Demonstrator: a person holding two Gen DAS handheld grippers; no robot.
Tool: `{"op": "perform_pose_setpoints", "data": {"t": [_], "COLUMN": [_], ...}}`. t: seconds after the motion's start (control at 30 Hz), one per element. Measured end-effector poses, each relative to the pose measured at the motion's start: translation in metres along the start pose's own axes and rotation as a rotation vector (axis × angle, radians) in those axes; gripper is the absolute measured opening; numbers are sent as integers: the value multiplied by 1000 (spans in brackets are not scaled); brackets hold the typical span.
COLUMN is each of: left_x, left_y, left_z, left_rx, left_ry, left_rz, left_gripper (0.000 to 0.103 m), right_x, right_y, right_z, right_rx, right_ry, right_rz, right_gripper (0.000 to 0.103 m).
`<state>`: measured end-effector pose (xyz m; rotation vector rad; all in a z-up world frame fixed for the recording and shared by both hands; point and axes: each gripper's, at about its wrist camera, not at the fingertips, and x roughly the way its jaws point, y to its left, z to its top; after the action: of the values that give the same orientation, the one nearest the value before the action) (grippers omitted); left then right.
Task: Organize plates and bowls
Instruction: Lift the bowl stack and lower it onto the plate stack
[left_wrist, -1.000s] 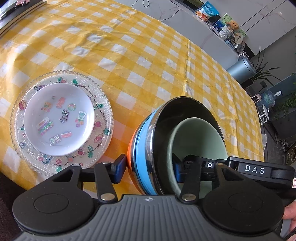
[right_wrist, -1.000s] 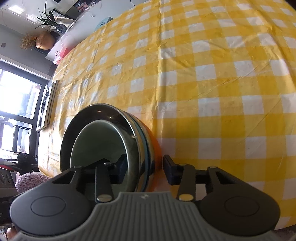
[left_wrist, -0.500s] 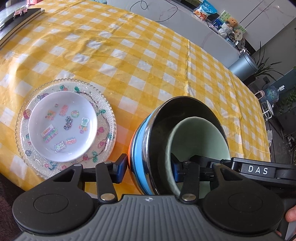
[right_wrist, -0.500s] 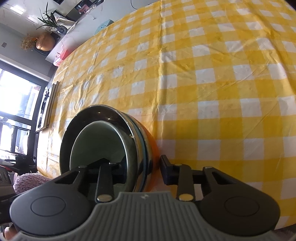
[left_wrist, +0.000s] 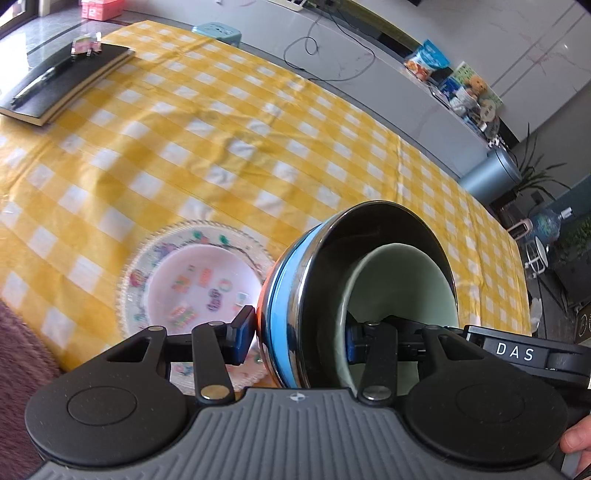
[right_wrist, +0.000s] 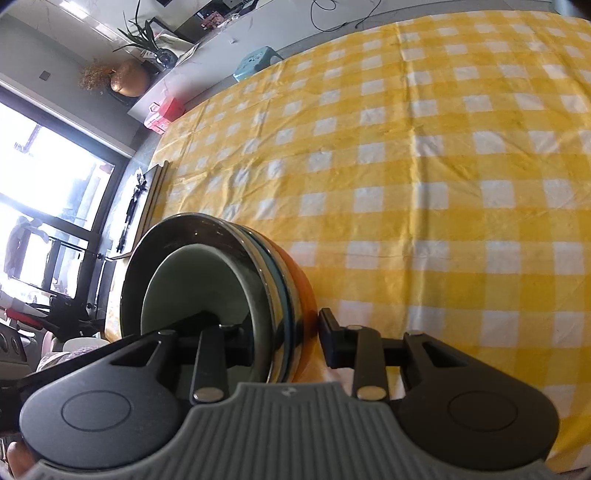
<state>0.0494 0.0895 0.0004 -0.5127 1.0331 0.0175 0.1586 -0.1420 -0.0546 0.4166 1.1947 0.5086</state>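
A nested bowl stack (left_wrist: 373, 229) hangs tilted above the table: orange and blue outside, steel within, a pale green bowl (left_wrist: 402, 280) innermost. My left gripper (left_wrist: 299, 339) is shut on its left wall, one finger outside and one inside the green bowl. My right gripper (right_wrist: 282, 336) is shut on the opposite wall of the bowl stack (right_wrist: 177, 236), with its outer finger against the orange side. A white patterned plate (left_wrist: 199, 280) lies on a clear beaded glass plate (left_wrist: 136, 266) just left of the stack, which overlaps its edge.
A yellow checked tablecloth (left_wrist: 258, 147) covers the table. A black notebook (left_wrist: 62, 81) with a pen lies at the far left corner. A teal stool (right_wrist: 258, 61) and a grey counter with snack bags (left_wrist: 424, 62) stand beyond the table. A thumb (left_wrist: 572, 439) shows at the lower right.
Both grippers have risen with the bowl stack and carried it toward the plates, which it now overlaps. The right gripper's outer finger closed the gap to the orange wall.
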Motion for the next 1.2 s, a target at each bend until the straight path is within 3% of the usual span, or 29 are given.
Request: {"op": "perform_pose_setpoints", "data": {"t": [0.5, 0.9, 1.2], "left_x": [-15, 4, 5], "left_y": [73, 85, 79], "left_z": [21, 18, 19], "left_rx": [-135, -153, -132], "left_ry": [-12, 23, 20], "left_rz": [39, 24, 47], "left_gripper": [51, 50, 54], "right_x": [54, 73, 76], "right_y": [66, 67, 69], "right_z": [9, 11, 13], "right_rx": [-79, -93, -107], "right_ry": [66, 120, 122], "right_rz": [30, -29, -9], "right_gripper": [32, 33, 49]}}
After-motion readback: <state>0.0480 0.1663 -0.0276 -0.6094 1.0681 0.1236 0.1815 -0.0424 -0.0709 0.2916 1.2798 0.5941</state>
